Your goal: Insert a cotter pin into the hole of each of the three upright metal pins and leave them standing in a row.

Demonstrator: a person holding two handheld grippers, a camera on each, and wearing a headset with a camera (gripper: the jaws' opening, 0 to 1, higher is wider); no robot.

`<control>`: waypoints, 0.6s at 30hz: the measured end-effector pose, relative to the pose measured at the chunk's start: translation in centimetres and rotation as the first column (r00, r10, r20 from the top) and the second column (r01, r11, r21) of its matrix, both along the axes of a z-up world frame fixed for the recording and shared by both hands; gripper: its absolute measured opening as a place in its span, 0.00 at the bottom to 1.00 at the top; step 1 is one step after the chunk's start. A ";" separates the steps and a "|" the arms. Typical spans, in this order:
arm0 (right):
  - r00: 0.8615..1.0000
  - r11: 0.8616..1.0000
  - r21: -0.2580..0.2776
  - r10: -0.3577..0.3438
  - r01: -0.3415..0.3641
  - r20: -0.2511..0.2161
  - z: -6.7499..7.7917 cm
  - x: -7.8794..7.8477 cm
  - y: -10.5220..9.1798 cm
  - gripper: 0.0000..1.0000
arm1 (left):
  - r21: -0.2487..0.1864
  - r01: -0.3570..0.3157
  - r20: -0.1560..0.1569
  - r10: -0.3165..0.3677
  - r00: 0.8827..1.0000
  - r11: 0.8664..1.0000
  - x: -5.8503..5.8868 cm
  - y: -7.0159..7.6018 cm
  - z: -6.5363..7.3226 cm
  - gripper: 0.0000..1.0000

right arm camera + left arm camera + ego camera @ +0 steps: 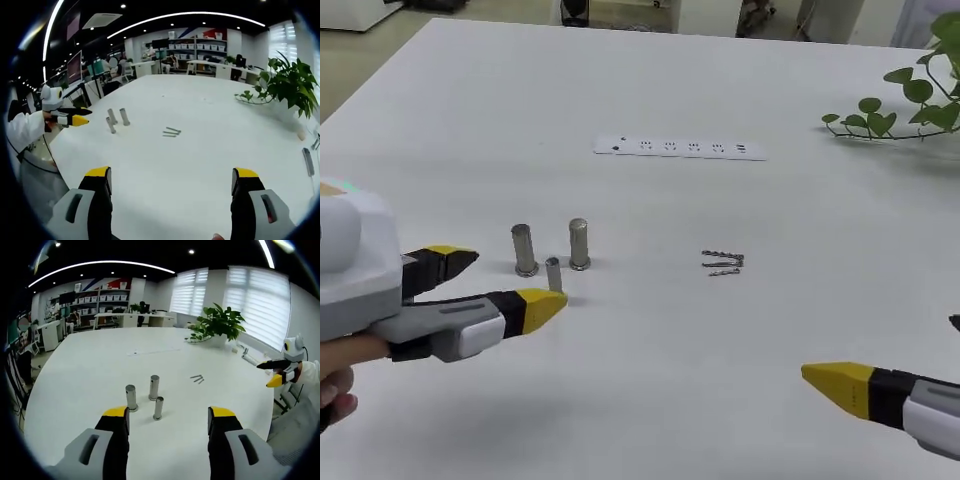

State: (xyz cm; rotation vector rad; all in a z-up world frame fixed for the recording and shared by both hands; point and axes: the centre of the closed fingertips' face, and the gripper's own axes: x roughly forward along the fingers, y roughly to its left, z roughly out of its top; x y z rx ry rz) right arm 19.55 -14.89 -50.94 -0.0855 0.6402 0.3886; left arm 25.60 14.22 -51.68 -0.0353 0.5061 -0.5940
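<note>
Left gripper (515, 280) and right gripper (171, 173) are hovering, jaws gaping.
Three metal pins (579, 243) are standing clustered, cotter pins (723, 262) lying well apart.

No legible text, brand, number or sign found. The white power strip (680, 148), lying on the tabletop (650, 340) beyond the metal pins (579, 243), carries small dark markings, too small to read.
</note>
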 end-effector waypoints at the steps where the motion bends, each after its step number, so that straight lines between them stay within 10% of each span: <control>1: 1.000 1.000 0.000 -0.003 0.003 -0.004 -0.1 0.0 -0.1 0.98 | 0.002 0.000 -0.001 0.000 1.000 1.000 0.2 0.0 -0.1 0.57; 18: 1.000 1.000 -0.013 -0.003 0.002 -0.024 -0.3 0.8 0.5 0.98 | -0.013 0.041 -0.030 -0.041 0.999 0.999 2.5 -1.0 -1.9 0.40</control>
